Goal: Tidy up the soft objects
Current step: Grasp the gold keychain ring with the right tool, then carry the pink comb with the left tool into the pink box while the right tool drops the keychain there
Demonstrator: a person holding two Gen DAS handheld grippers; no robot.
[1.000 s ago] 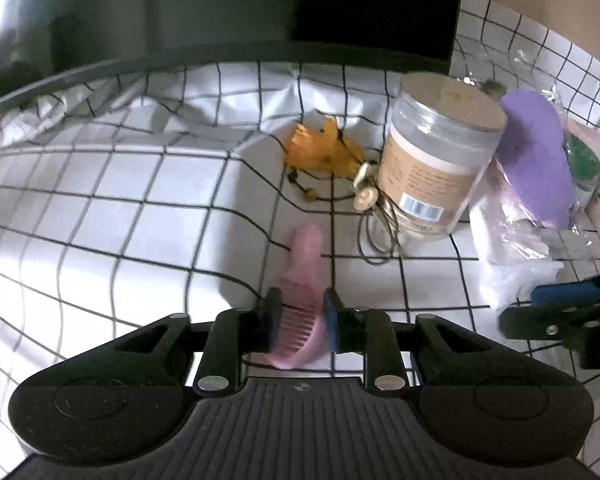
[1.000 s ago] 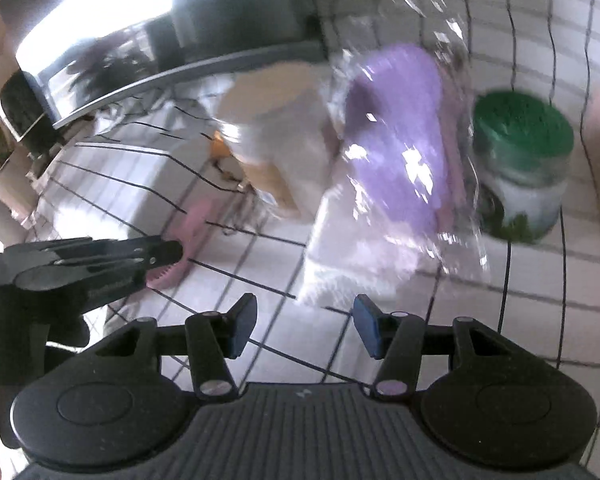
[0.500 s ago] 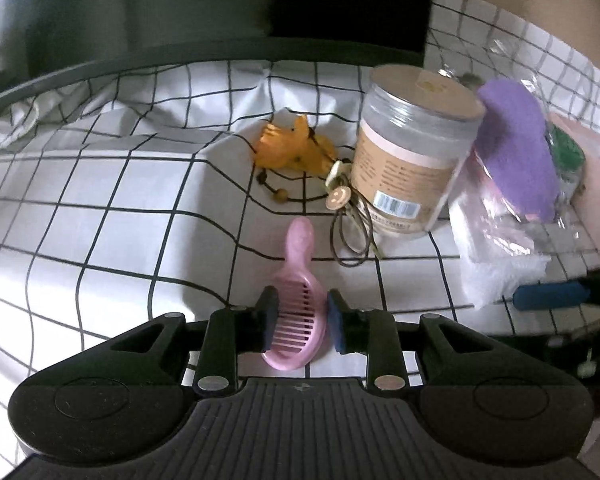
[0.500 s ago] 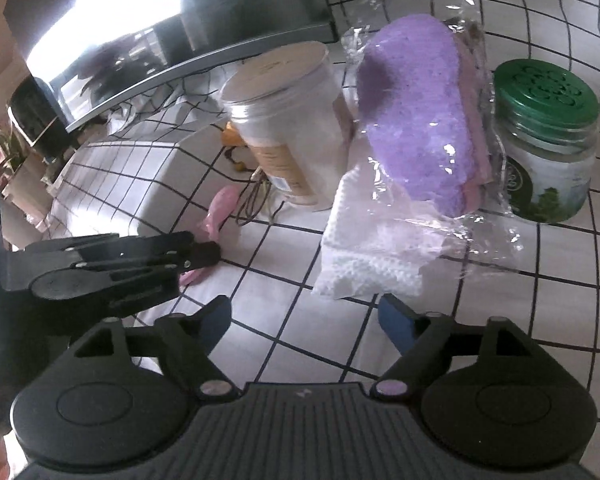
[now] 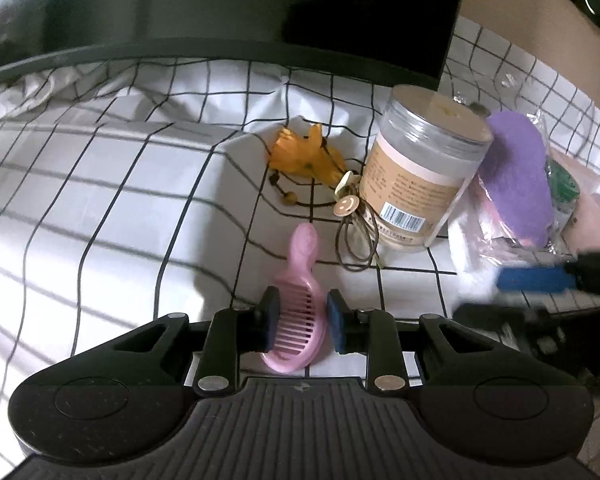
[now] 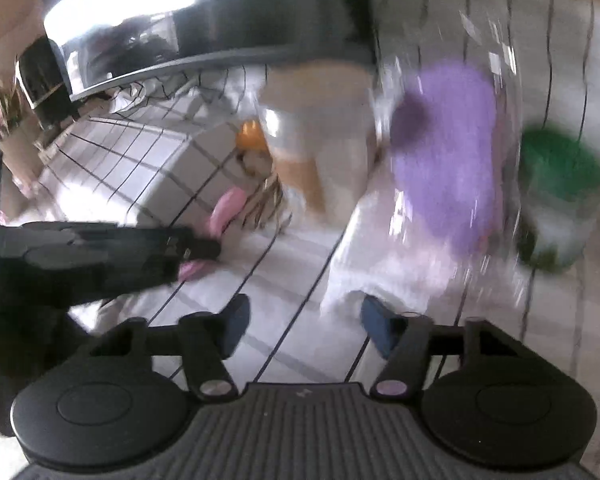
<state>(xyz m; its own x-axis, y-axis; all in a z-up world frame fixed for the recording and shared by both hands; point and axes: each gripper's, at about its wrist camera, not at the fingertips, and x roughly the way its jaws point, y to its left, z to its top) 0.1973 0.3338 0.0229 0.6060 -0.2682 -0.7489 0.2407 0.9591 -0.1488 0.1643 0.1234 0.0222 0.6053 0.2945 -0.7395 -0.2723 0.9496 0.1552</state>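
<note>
A pink comb lies flat on the checked cloth, its toothed head between the pads of my left gripper. A thin gap shows at the right pad, so the gripper is open around the comb. My right gripper is open, its jaws closing, with only checked cloth between them. Just ahead of its right fingertip lies the edge of a white knitted cloth. On that cloth rests a purple sponge in a clear bag. The right wrist view is motion-blurred. The left wrist view shows the right gripper beside the white cloth.
A beige-labelled jar stands behind the comb, with brown hair ties and an orange clip at its foot. A green-lidded jar stands right of the sponge. A black monitor closes off the back.
The comb, gripped and tilted a second ago, now lies flat between wider left jaws. The right jaws spread wide, then narrowed, and that view has blurred while shifting toward the white cloth.
</note>
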